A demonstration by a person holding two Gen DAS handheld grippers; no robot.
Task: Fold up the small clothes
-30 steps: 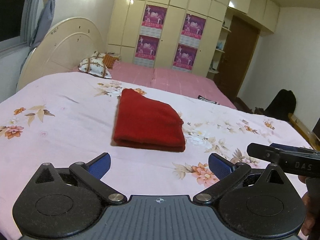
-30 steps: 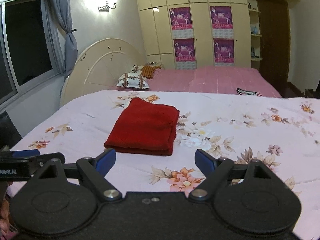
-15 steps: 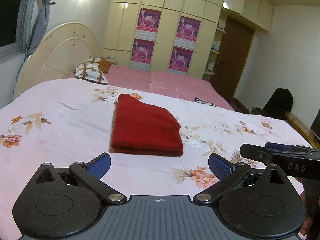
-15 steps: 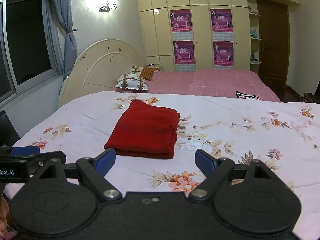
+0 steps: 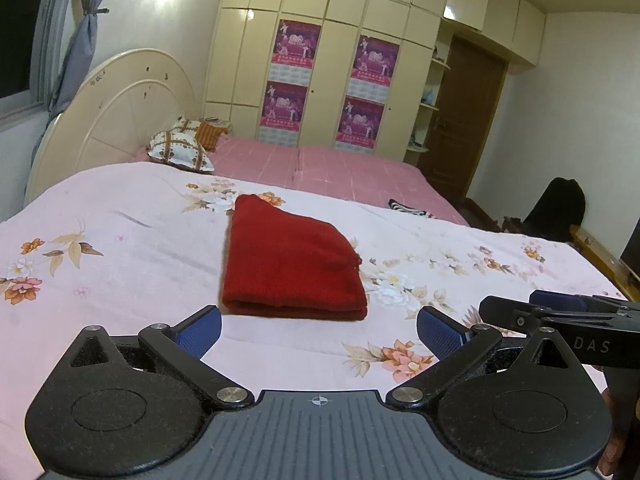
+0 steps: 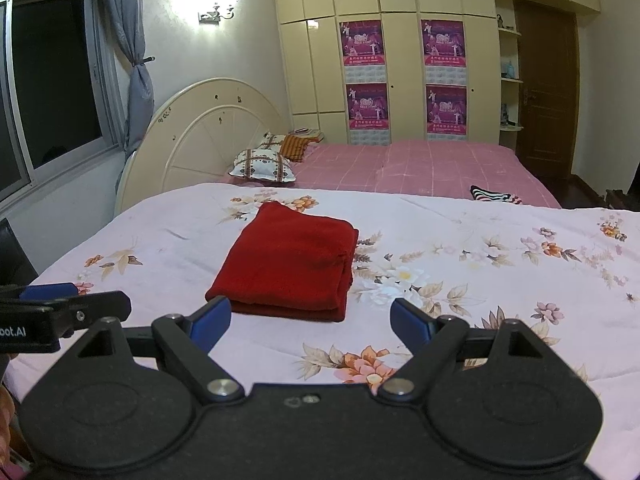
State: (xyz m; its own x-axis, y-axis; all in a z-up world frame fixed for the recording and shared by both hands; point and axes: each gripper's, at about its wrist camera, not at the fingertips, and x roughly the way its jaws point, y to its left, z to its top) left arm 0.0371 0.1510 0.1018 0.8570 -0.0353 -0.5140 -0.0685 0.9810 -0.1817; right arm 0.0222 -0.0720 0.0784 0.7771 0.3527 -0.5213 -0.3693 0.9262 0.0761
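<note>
Tongs: left gripper (image 5: 318, 334) and right gripper (image 6: 310, 322) both spread wide, nothing between the blue pads, side by side above the near edge of the bed.
Garment: folded red cloth (image 5: 290, 270) lies flat just ahead of both, touching neither; long axis runs away from the tongs, folded edge nearest.
Nearer hand: about equal; it sits slightly left of centre in both views.
Surface: pink floral bedspread (image 5: 120, 264), smooth.
Beyond: pink checked sheet (image 6: 420, 168), patterned pillows (image 6: 262, 165), cream headboard (image 6: 208, 132).
Room: postered wardrobe (image 6: 384, 64), brown door (image 6: 546, 88).
</note>
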